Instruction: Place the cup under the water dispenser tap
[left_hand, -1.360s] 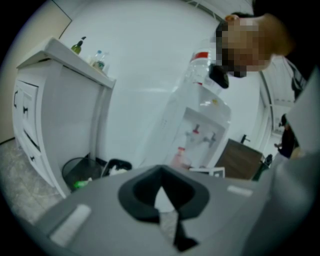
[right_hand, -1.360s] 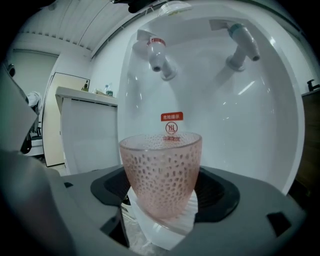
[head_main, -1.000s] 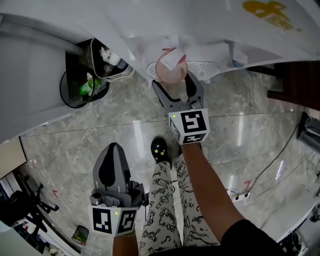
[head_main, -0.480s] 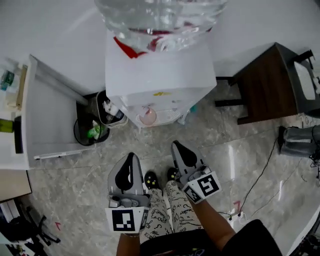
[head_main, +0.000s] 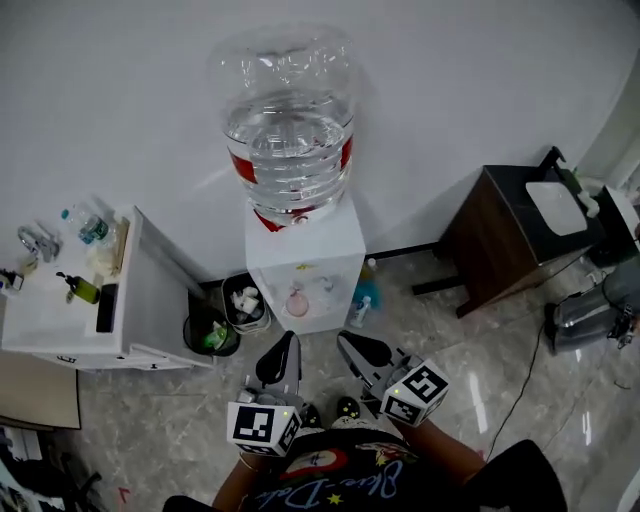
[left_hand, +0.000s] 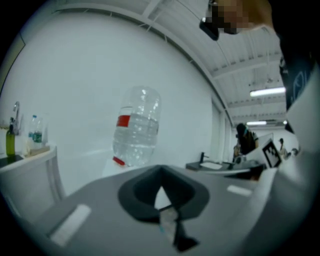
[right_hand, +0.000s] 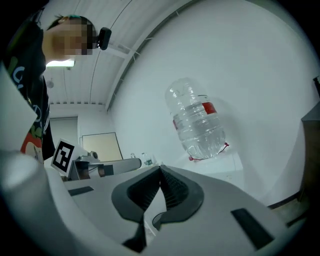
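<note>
The pink cup stands in the recess of the white water dispenser, below its taps. A big clear water bottle sits upside down on top. My left gripper and right gripper hang side by side well in front of the dispenser, apart from the cup. Both point level at the wall. In the left gripper view my left gripper is shut on nothing, with the bottle beyond it. My right gripper has its jaws just closing together, nothing between them; the bottle is behind.
Two waste bins stand left of the dispenser, beside a white counter with a sink. Small bottles stand at the dispenser's right foot. A dark cabinet is at the right. A cable runs over the marble floor.
The right gripper was around the cup at the dispenser; it has let go, pulled back and shut. Both grippers have risen, and the whole dispenser has come into view.
</note>
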